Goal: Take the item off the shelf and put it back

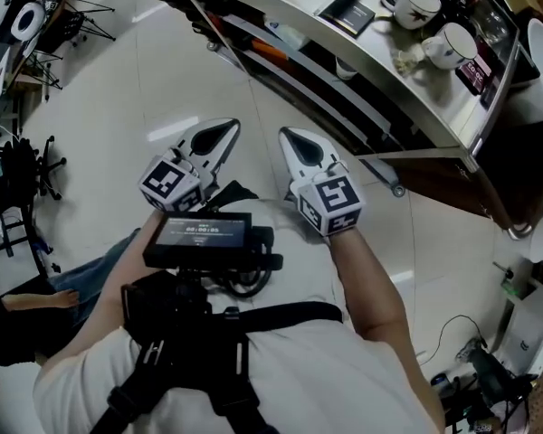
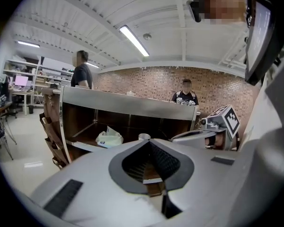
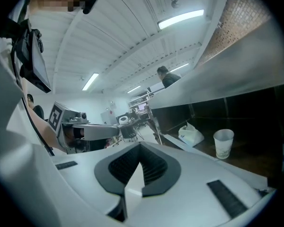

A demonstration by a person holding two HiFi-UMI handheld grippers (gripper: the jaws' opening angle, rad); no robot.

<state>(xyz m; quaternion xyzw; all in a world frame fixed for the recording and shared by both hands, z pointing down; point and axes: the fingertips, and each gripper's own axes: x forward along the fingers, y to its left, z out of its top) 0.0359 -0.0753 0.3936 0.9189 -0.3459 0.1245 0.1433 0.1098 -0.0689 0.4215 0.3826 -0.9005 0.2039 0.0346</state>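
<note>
A metal-framed shelf [image 1: 407, 89] runs across the upper right of the head view. On one inner level stand a white paper cup [image 3: 223, 143] and a crumpled white plastic bag [image 3: 190, 134]. The cup [image 2: 143, 136] and bag [image 2: 109, 137] also show just past my left jaw tips. My left gripper [image 1: 234, 124] and right gripper [image 1: 284, 132] hang side by side over the floor, short of the shelf. Both are shut with nothing between the jaws. In each gripper view the tips, left gripper [image 2: 149, 141] and right gripper [image 3: 140, 144], meet in a point.
Two white mugs [image 1: 419, 5] [image 1: 448, 45] and a dark booklet [image 1: 348, 14] sit on the shelf top. Two people [image 2: 81, 72] [image 2: 185, 94] stand beyond the shelf. A screen rig [image 1: 199, 233] hangs at my chest. Office chairs and stands [image 1: 27, 165] crowd the far left.
</note>
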